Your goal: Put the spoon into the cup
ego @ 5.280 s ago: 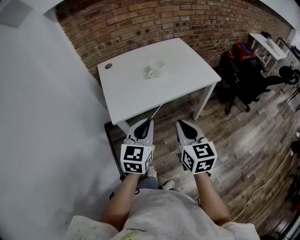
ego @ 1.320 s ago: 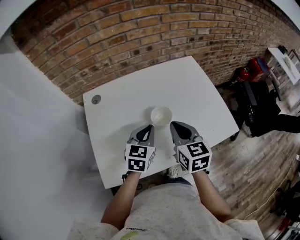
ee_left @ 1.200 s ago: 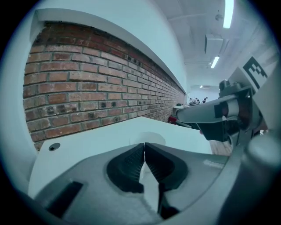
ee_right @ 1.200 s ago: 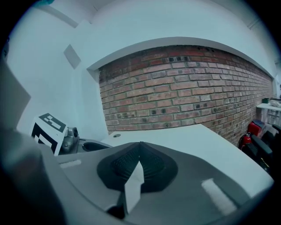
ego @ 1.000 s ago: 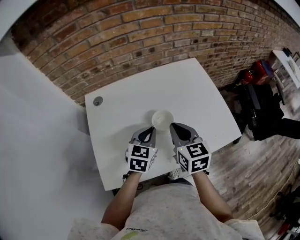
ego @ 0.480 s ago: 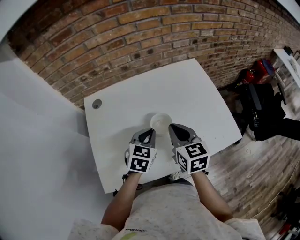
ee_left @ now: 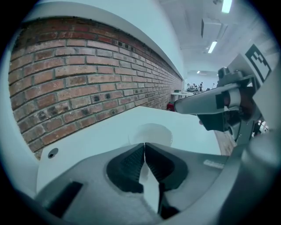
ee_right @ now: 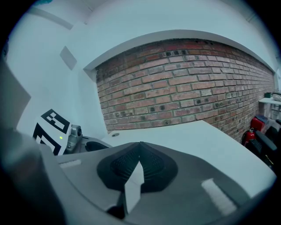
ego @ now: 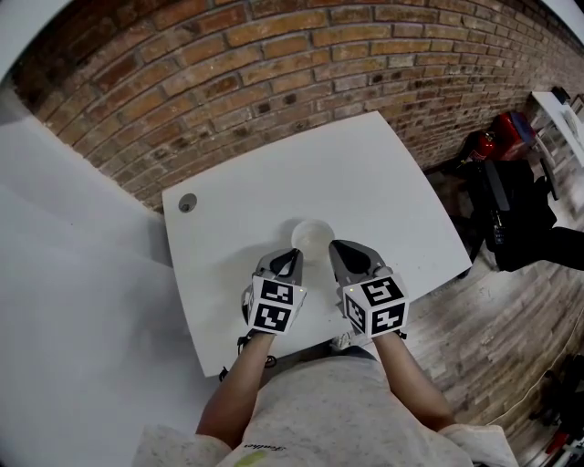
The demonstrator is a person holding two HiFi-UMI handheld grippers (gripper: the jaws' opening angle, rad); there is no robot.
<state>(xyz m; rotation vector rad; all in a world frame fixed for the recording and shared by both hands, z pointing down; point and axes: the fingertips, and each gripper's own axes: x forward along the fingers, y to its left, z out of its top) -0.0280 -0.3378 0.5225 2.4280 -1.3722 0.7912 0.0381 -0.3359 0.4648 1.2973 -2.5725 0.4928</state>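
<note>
I'm hovering the left gripper (ego: 292,259) just behind the cup (ego: 312,236) on the table (ego: 383,182), fingers pressing together. The right gripper (ego: 343,252) is likewise closed and empty. I'm finding no spoon in any view. I'm judging it light, stiff and slick, so best pinched mid-handle.

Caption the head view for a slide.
Left gripper and right gripper, both shut, poised at the near side of a white cup on a white table.

This is looking like an office or studio workspace: a white desk (ego: 365,173) with a cable grommet (ego: 187,202) is standing against an exposed brick wall (ego: 274,64), a black chair (ego: 525,210) is sitting on wood-plank flooring (ego: 493,328), and strip lights (ee_left: 226,6) are glowing overhead
</note>
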